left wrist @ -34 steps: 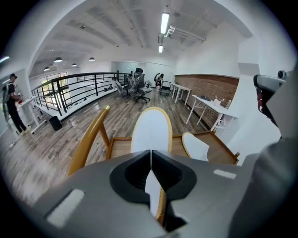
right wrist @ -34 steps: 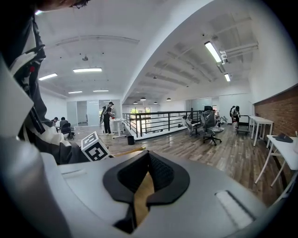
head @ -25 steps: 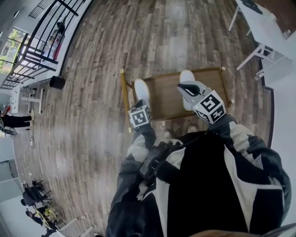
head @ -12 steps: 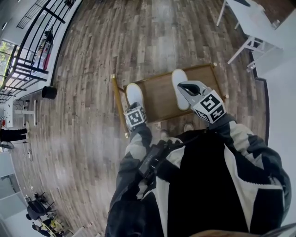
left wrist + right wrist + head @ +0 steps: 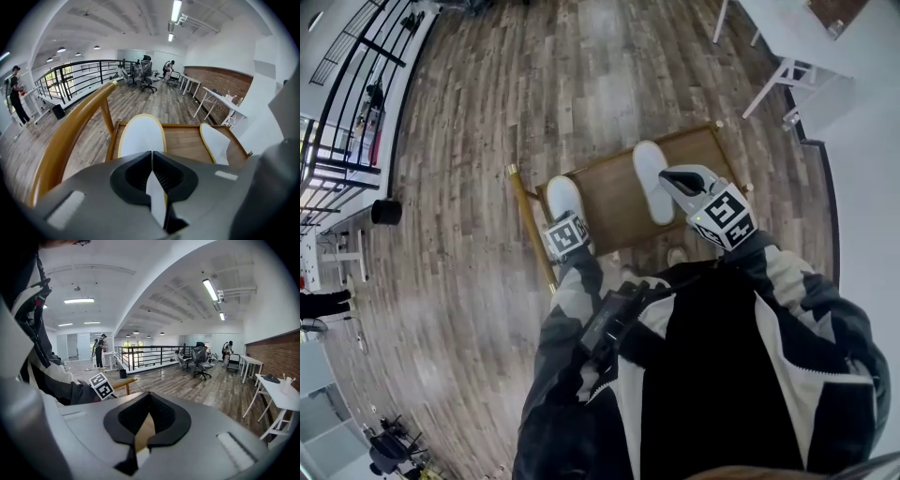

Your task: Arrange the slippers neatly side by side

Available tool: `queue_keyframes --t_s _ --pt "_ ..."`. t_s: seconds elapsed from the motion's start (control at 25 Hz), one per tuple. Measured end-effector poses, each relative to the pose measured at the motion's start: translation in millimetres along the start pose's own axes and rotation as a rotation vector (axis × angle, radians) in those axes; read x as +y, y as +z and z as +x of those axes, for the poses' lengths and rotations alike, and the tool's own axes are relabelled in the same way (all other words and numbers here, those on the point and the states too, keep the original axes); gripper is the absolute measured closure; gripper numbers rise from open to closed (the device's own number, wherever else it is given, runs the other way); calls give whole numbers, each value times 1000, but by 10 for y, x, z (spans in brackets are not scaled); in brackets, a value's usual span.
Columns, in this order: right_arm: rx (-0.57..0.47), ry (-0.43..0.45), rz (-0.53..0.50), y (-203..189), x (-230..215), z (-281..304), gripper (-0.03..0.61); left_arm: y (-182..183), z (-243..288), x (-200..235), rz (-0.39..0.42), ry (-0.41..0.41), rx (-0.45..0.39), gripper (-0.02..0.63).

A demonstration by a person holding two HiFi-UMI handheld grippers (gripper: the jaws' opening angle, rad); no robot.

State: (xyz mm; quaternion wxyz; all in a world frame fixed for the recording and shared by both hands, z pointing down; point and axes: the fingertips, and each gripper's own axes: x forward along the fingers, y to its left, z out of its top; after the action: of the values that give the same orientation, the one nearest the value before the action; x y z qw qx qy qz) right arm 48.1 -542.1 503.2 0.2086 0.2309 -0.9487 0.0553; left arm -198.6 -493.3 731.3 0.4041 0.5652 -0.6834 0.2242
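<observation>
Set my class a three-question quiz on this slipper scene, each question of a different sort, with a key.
1. How many white slippers are on the wooden tray?
2. True or false: the left slipper and the right slipper touch each other.
3. The right gripper's jaws are: A) wide open; B) shut, holding nothing; C) shut on a slipper.
Key: 1. two; 2. false; 3. B.
</observation>
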Motion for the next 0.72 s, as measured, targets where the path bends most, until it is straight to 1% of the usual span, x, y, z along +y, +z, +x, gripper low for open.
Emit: queue_keyframes --t_s 0.08,0.36,0.56,0.72 --pt "6 -8 -1 -7 -21 -7 574 32 54 3 -22 -8 3 583" --pt "26 -35 1 -30 -97 2 574 74 197 34 -13 -8 29 582" --pt "31 -42 -1 -30 -112 18 574 52 263 66 1 -4 52 581" --pt "31 -51 0 -18 -99 35 574 27 291 37 23 -24 57 566"
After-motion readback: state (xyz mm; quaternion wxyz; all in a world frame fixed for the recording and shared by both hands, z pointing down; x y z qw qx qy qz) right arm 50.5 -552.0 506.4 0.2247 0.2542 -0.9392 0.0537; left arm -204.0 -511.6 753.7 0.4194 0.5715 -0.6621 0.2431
